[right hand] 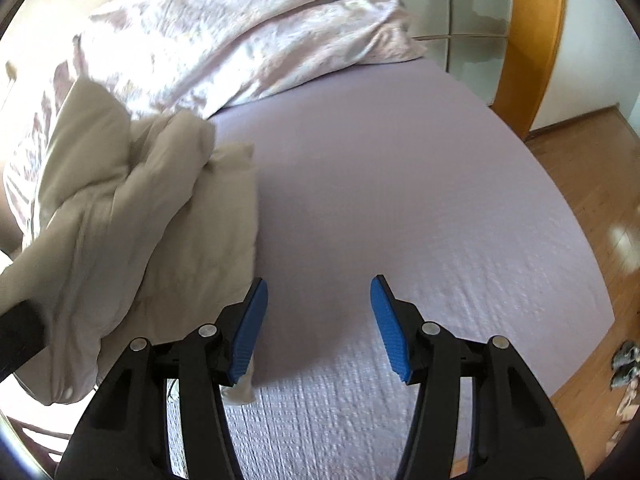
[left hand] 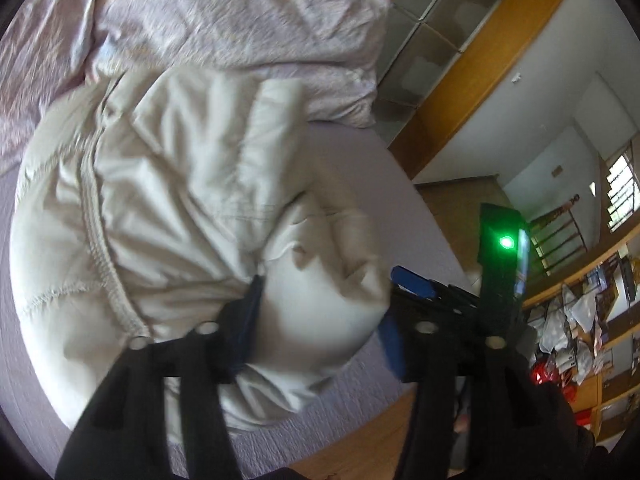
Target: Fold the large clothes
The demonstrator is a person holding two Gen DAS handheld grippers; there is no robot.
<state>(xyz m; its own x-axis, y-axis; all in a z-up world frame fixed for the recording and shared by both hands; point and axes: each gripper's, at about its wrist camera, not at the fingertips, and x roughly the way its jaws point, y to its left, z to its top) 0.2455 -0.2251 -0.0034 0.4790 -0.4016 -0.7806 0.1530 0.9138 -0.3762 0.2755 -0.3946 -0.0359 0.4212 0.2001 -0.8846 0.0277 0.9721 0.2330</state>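
The jacket (right hand: 132, 216) lies on the bed (right hand: 400, 184) — duvet (right hand: 240, 36) behind it.

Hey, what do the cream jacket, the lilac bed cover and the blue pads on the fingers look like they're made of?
The cream jacket looks like thin, matte woven fabric over soft padding: puffy quilted folds, a gathered elastic hem. The lilac bed cover seems to be a matte textured knit or waffle weave, with fine ridges showing up close. The blue pads look like ribbed rubber or soft plastic, though I can't tell which.
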